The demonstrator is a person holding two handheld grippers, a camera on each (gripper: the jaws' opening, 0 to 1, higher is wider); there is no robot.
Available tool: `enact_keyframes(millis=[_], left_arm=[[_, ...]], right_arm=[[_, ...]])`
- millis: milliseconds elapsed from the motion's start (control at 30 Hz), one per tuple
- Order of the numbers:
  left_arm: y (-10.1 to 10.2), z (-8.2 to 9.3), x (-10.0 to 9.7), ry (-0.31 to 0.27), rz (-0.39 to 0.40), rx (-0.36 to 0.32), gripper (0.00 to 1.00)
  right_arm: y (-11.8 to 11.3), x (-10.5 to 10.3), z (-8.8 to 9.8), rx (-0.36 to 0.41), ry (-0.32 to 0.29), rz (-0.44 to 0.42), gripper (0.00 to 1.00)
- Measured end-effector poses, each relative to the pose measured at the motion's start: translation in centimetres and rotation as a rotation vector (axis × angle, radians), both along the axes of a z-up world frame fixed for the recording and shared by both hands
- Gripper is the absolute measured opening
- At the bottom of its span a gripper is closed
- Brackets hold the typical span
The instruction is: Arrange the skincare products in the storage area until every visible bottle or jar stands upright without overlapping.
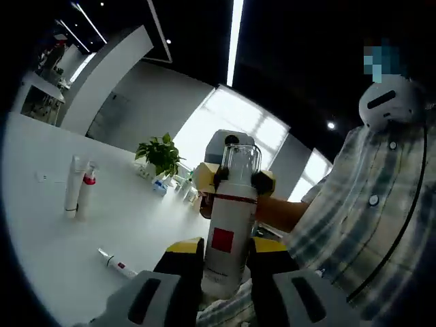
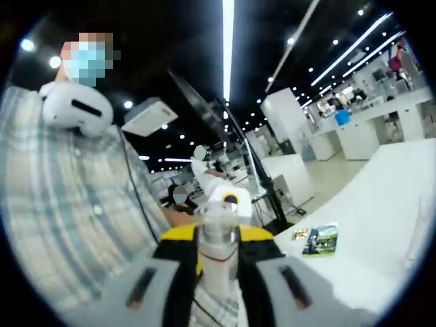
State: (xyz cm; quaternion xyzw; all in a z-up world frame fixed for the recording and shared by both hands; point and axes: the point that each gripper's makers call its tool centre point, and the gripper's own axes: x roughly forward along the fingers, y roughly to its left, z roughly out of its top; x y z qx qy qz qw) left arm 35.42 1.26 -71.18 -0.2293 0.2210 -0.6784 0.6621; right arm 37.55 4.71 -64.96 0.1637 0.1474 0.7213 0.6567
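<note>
A white bottle (image 1: pixel 223 231) with a red square label and a clear cap is held in the air in front of a person in a plaid shirt. My left gripper (image 1: pixel 225 251) is shut on its lower body, with the yellow-tipped jaws on either side. My right gripper (image 1: pixel 240 180) comes in from behind and is shut on the bottle's neck just under the cap. In the right gripper view the clear cap (image 2: pixel 218 221) rises between the jaws of my right gripper (image 2: pixel 218 244). Two white tubes (image 1: pixel 72 184) stand upright on the white table (image 1: pixel 41 225), and a small tube (image 1: pixel 117 263) lies flat nearer me.
A potted plant (image 1: pixel 161 154) stands at the table's far side with a few small bottles (image 1: pixel 161 185) beside it. A green printed packet (image 2: pixel 321 240) lies on the white table (image 2: pixel 381 225) in the right gripper view. The person's torso is close behind the held bottle.
</note>
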Motion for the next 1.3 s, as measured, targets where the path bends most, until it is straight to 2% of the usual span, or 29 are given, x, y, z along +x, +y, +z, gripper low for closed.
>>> enact_keyframes(millis=[67,100,200,267,300,367,433,467,567,633,700,733,767,800,833,867,933,967,1000,1133,1200,1233,1300], left_arm=[[-0.1,-0.2,-0.4,-0.001,-0.015,0.012,0.25],[-0.1,-0.3,-0.5,-0.019,-0.012,0.021,0.25],[0.0,-0.4,-0.4,-0.037,0.001,0.034,0.23],[0.2,-0.4,0.3,-0.049,0.047,0.04,0.23],[0.3,-0.4,0.7,-0.043,0.066,0.044,0.23],[0.6,-0.7,1.6,-0.018,0.123,0.064,0.23],[0.9,-0.9,2.4,-0.034,0.165,0.081,0.23],[0.9,-0.9,2.4,-0.033,0.169,0.081,0.23],[1.4,-0.5,3.7,-0.051,0.263,0.084,0.23],[1.9,-0.6,4.8,-0.076,0.333,0.124,0.22],[2.5,-1.5,5.8,-0.155,0.395,0.233,0.22],[2.8,-2.1,6.3,-0.174,0.435,0.304,0.22],[3.0,-2.4,6.6,-0.192,0.46,0.34,0.22],[3.3,-2.7,6.9,-0.238,0.487,0.391,0.22],[3.4,-2.8,7.0,-0.247,0.493,0.405,0.22],[3.6,-3.0,7.2,-0.293,0.51,0.462,0.22],[4.0,-3.3,7.4,-0.367,0.521,0.542,0.22],[4.1,-3.3,7.5,-0.383,0.53,0.549,0.22],[4.2,-3.2,7.6,-0.395,0.541,0.554,0.22],[4.6,-3.5,7.7,-0.399,0.551,0.576,0.22],[4.8,-3.7,7.8,-0.422,0.551,0.599,0.22],[4.9,-3.7,7.7,-0.416,0.547,0.595,0.22],[4.9,-3.8,7.7,-0.405,0.538,0.59,0.22]], right_arm=[[0.0,-0.2,-0.2,-0.005,0.007,0.007,0.2],[0.0,-0.2,-0.3,-0.006,0.006,0.004,0.2],[-0.1,0.3,-0.6,-0.017,-0.028,-0.038,0.2],[-0.3,0.9,-0.6,-0.018,-0.032,-0.071,0.2],[-0.4,2.0,-0.8,-0.031,-0.023,-0.129,0.2],[-0.5,2.9,-1.1,-0.054,-0.025,-0.175,0.2],[-0.4,3.3,-1.6,-0.096,-0.057,-0.206,0.21],[-0.3,3.4,-1.6,-0.099,-0.048,-0.219,0.23],[0.3,3.8,-2.0,-0.115,-0.031,-0.264,0.28],[0.8,3.9,-2.2,-0.13,-0.033,-0.288,0.31],[1.0,4.5,-2.8,-0.18,-0.055,-0.337,0.34],[1.1,5.0,-3.0,-0.195,-0.052,-0.375,0.35],[1.3,5.2,-3.0,-0.197,-0.041,-0.393,0.36],[1.3,5.7,-3.0,-0.188,0.009,-0.435,0.37],[1.3,6.0,-3.0,-0.185,0.031,-0.451,0.36],[1.3,6.2,-3.1,-0.191,0.044,-0.463,0.36],[1.3,7.0,-3.3,-0.202,0.113,-0.526,0.35],[1.4,6.9,-3.4,-0.203,0.142,-0.522,0.33],[1.2,7.4,-3.5,-0.206,0.185,-0.554,0.32],[0.3,8.7,-3.7,-0.175,0.272,-0.657,0.22],[0.4,8.5,-4.0,-0.167,0.314,-0.646,0.2],[0.4,8.4,-3.9,-0.166,0.285,-0.642,0.2],[0.4,8.3,-3.9,-0.174,0.268,-0.635,0.19]])
